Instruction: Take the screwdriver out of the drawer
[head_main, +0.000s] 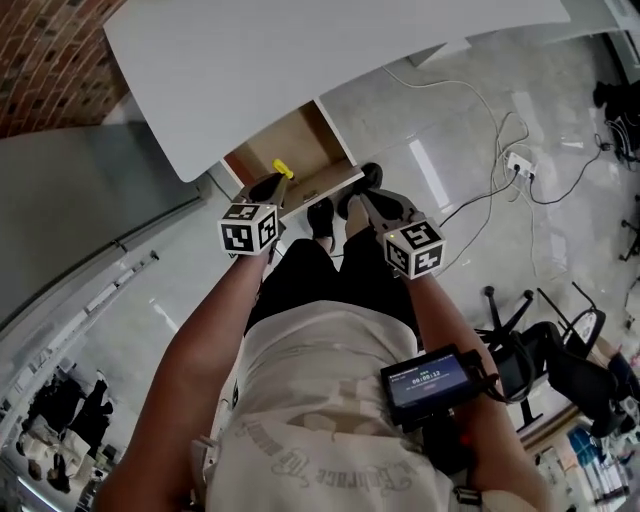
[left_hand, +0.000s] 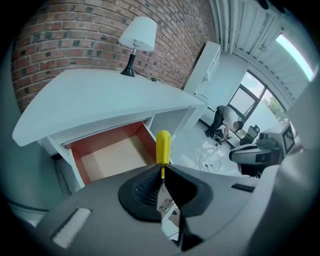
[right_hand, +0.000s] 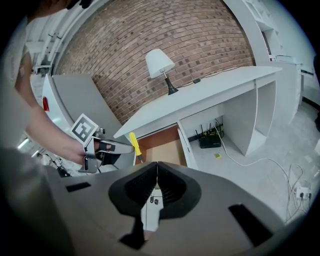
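My left gripper (left_hand: 163, 176) is shut on the thin metal shaft of a screwdriver, whose yellow handle (left_hand: 163, 146) sticks up past the jaw tips. It hangs above the open wooden drawer (left_hand: 112, 156) under the white desk (left_hand: 95, 102). In the head view the screwdriver (head_main: 283, 169) shows at the left gripper (head_main: 272, 183) over the drawer (head_main: 290, 148). In the right gripper view the screwdriver (right_hand: 134, 143) and left gripper (right_hand: 123, 148) show left of the drawer (right_hand: 165, 150). My right gripper (right_hand: 157, 170) is shut with nothing between its jaws; it hangs at the drawer's right (head_main: 362, 200).
A white lamp (left_hand: 136, 42) stands on the desk against the brick wall. A router (right_hand: 210, 137) and cables (right_hand: 250, 160) lie on the floor under the desk. A power strip (head_main: 520, 165), office chairs (head_main: 545, 345) and the person's feet (head_main: 322, 222) are on the tiled floor.
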